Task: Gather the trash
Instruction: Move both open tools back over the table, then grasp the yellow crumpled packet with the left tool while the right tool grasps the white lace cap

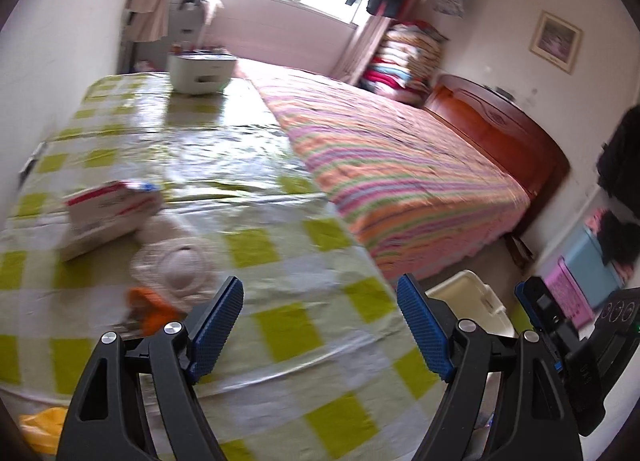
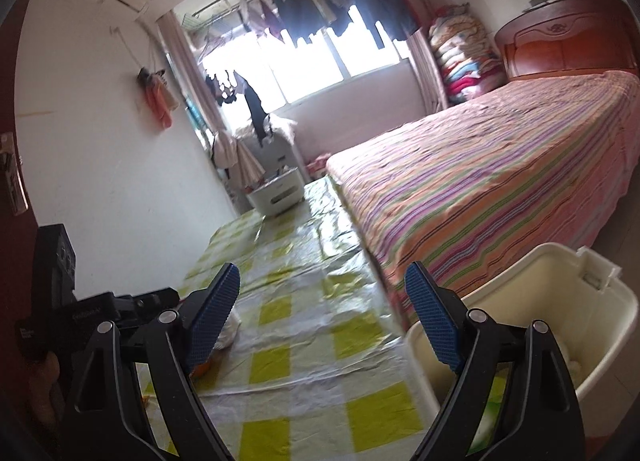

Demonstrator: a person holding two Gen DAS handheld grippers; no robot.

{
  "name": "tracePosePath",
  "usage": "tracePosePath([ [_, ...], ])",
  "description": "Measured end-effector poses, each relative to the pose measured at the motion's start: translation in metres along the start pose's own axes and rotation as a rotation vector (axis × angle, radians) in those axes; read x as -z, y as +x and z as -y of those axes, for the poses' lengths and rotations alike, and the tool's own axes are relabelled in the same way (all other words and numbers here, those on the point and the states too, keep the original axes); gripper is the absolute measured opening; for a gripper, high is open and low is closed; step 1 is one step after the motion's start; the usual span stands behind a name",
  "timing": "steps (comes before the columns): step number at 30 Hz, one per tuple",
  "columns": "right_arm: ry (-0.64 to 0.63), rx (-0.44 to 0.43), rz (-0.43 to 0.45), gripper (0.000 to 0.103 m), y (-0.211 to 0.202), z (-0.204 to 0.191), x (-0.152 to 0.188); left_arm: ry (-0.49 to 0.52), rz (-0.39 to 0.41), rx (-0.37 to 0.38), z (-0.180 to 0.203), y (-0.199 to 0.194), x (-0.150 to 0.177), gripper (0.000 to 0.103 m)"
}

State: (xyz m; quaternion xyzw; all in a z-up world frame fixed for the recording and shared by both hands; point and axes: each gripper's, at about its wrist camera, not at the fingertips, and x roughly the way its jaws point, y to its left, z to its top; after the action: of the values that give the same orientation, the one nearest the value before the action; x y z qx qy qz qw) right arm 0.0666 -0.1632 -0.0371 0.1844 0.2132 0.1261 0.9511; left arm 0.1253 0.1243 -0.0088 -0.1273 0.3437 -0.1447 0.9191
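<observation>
Left wrist view: the left gripper [image 1: 320,325] hangs wide open and empty over the green-checked plastic sheet [image 1: 280,325], with the trash near left: a crumpled white wad [image 1: 176,265], maybe tissue or a mask, blur hides which, an orange scrap [image 1: 150,307] touching it, and a red-and-white carton [image 1: 108,217] just beyond. The wad looks light and soft, so pinch its bulging middle; the carton looks stiffer, better taken across a short edge. Right wrist view: the right gripper [image 2: 323,325], also spread wide with nothing between its pads, hovers beside the cream bin [image 2: 600,325] at near right, against the striped bed [image 2: 480,189]. White trash peeks behind its left finger [image 2: 212,309].
</observation>
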Motion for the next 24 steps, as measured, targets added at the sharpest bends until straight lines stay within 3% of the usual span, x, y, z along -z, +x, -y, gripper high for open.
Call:
tracePosePath([
  [5, 0.000, -0.070, -0.102, 0.084, 0.027, -0.026, 0.014, -0.059, 0.037, -0.070, -0.045, -0.037, 0.003, 0.077],
  [11, 0.035, -0.199, -0.285, 0.084, 0.078, -0.057, 0.035, -0.118, 0.044, -0.118, -0.094, -0.083, 0.016, 0.077],
  [18, -0.041, -0.282, -0.403, 0.084, 0.129, -0.104, 0.036, -0.183, -0.021, -0.178, -0.145, -0.121, 0.048, 0.077],
  [24, -0.086, -0.281, -0.485, 0.084, 0.170, -0.125, 0.053, -0.246, -0.115, -0.198, -0.169, -0.123, 0.079, 0.077],
])
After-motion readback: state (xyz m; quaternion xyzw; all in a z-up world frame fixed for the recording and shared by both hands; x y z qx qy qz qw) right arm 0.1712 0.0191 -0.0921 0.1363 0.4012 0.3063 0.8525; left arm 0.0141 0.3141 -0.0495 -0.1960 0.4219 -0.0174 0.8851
